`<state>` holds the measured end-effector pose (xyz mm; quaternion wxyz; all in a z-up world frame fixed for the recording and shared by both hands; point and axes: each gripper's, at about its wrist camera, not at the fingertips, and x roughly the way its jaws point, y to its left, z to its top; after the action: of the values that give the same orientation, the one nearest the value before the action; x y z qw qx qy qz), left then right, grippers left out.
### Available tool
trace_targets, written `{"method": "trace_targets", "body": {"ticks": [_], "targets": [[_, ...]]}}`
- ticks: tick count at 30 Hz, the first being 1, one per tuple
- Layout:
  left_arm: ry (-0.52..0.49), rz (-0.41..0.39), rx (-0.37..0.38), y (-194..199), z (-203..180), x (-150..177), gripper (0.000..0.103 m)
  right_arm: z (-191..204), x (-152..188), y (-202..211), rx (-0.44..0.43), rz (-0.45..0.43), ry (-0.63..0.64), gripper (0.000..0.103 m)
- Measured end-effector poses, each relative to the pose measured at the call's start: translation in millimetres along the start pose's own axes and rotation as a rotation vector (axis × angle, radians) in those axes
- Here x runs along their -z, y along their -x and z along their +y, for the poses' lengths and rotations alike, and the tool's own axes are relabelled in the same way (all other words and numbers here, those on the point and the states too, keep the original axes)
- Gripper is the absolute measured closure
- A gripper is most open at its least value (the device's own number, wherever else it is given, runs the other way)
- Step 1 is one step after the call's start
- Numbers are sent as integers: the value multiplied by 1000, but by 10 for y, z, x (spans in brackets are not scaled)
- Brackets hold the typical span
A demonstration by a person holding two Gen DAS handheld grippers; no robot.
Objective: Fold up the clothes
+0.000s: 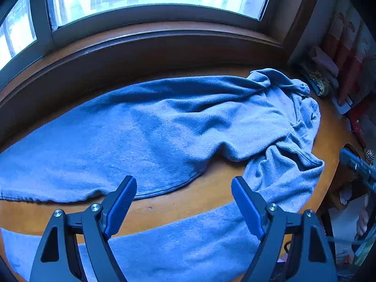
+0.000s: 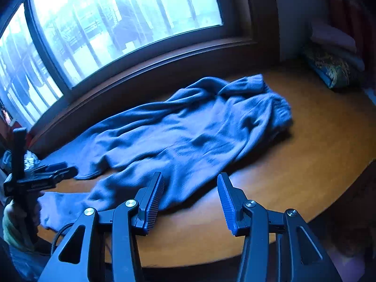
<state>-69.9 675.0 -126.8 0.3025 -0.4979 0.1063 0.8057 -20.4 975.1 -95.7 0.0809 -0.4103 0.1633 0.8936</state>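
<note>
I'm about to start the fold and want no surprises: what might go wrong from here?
1. The blue garment lies bunched at its far end, so creases may get folded in.
2. Both the left gripper and the right gripper are open and hold nothing; a shallow pinch may catch one layer only.
3. Its near part hangs over the table edge and might slide off.

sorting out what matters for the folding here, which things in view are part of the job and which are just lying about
Part of the job:
- crumpled blue fleece garment spread on the wooden table
- left gripper, open
- right gripper, open

Just lying about:
- patterned blue and gold pouch at the table's far corner
- red boxes beyond it
</note>
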Motion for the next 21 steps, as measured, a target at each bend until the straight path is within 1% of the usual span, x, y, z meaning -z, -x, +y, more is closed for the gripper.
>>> {"method": "trace_targets", "body": {"ticks": [3,5,7,10,11,13,16,18,20,21], "targets": [[21,1,-4,-58,-106,-9,21,-288,-190,-117,17,1,5,56],[33,-6,-25,-100,-195,-41,21,-534,-329,-210,26,0,1,56],[52,-22,-64,-153,-285,-95,21,-761,-462,-305,21,8,-9,56],[105,-30,-121,-281,-376,-199,21,-1113,-673,-511,-19,30,-16,53],[123,-30,-142,-332,-393,-244,21,-1200,-733,-589,-32,43,-14,50],[158,-32,-186,-433,-426,-334,21,-1339,-866,-784,-68,70,7,50],[192,-35,-278,-573,-438,-445,21,-1403,-1005,-988,-113,92,59,50],[207,-21,-331,-685,-412,-511,21,-1382,-1066,-1097,-138,118,117,50],[232,12,-389,-816,-356,-561,21,-1332,-1054,-1157,-136,164,197,53],[247,27,-402,-867,-327,-568,21,-1302,-1023,-1173,-127,190,247,55]]}}
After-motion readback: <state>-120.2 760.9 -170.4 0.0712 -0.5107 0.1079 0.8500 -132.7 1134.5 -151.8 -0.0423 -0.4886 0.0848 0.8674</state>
